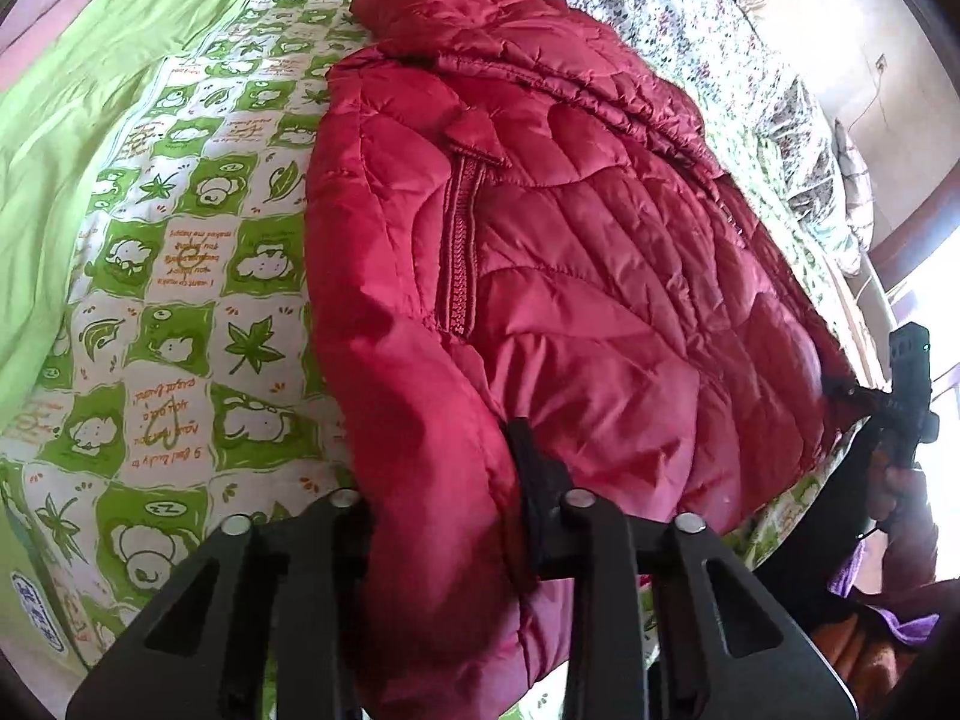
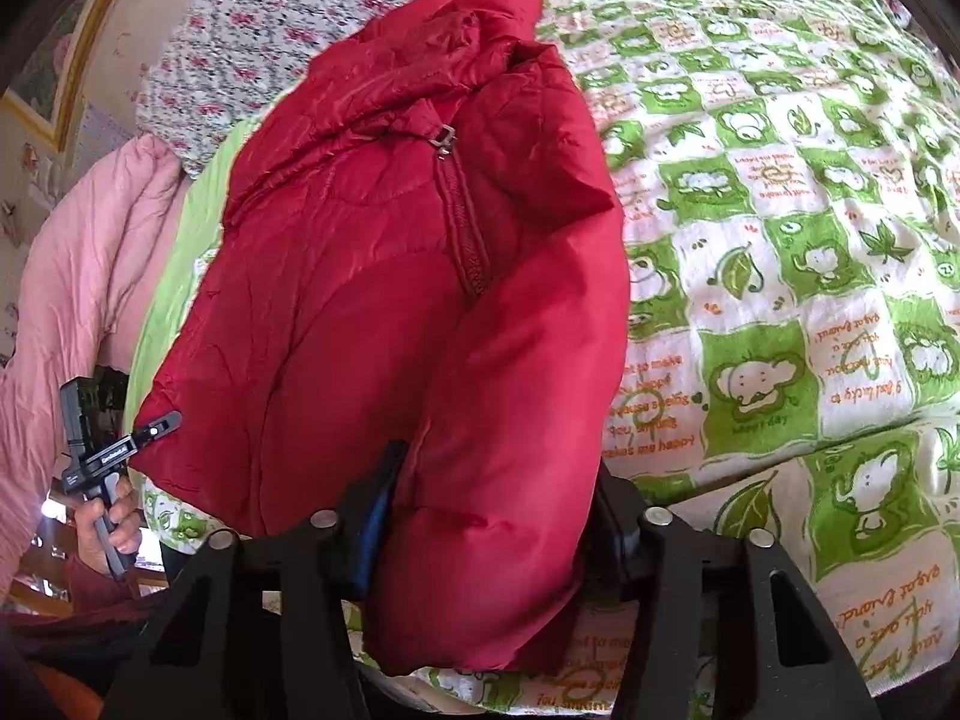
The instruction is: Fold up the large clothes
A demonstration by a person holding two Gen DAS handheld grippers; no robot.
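Two hand-held tools clamp the near hem of a red quilted jacket lying on a bed.

Nearest the lens, the left tool [image 1: 444, 516] pinches a puffy fold at one hem corner; the right tool [image 2: 486, 510] is clamped on the other corner, padded fabric bulging between its black fingers. The jacket [image 1: 570, 276], glossy and stitched in curved panels, lies front up with its coarse zip [image 1: 459, 252] closed, collar farthest away. Beneath it spreads a green-and-white checked cartoon bedsheet [image 1: 180, 276], then floral bedding [image 2: 252, 42] and a crumpled pink quilt [image 2: 78, 252].
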